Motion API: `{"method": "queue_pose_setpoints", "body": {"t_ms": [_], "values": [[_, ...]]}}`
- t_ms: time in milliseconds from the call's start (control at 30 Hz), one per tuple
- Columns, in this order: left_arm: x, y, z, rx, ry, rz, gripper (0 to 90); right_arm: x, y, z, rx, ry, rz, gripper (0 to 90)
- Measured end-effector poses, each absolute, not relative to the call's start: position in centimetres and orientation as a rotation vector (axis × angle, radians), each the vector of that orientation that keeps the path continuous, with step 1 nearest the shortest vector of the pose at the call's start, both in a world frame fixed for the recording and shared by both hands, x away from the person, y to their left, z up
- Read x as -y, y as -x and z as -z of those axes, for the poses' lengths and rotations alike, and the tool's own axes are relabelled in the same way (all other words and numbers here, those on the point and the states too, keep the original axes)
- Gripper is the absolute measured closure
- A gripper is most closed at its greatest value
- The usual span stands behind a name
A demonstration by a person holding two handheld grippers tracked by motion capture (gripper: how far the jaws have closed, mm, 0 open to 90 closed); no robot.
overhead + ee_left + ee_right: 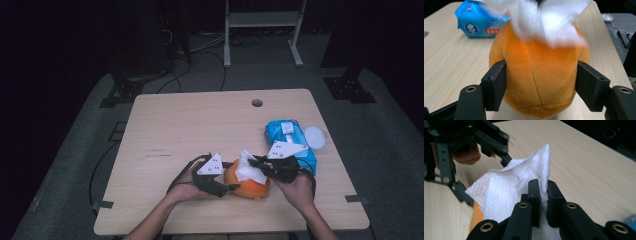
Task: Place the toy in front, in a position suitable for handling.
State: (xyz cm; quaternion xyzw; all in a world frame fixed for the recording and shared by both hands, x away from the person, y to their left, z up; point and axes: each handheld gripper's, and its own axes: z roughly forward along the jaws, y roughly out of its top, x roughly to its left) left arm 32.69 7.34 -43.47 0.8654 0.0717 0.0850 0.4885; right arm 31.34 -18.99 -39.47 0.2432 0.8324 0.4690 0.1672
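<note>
Low in the centre of the high view, the left gripper point(231, 187) clasps the orange plush point(537, 82) on the table point(200, 125). The right gripper point(543, 195) pinches a white tissue point(506, 192) over it, seemingly touching. A blue tissue pack point(292, 142) lies to the right.

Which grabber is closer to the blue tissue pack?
Right. The right gripper sits just beside the blue tissue pack, pinching a white tissue; the left gripper is farther off, across the orange plush toy.
</note>
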Motion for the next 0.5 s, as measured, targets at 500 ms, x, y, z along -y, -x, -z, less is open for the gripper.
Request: {"method": "queue_pose_setpoints", "body": {"t_ms": [500], "values": [[-8.3,-33.6,43.6,-0.284,-2.053,-0.083,28.7,17.5,-31.4,40.6,-2.423,-0.672,-1.362,82.5]]}}
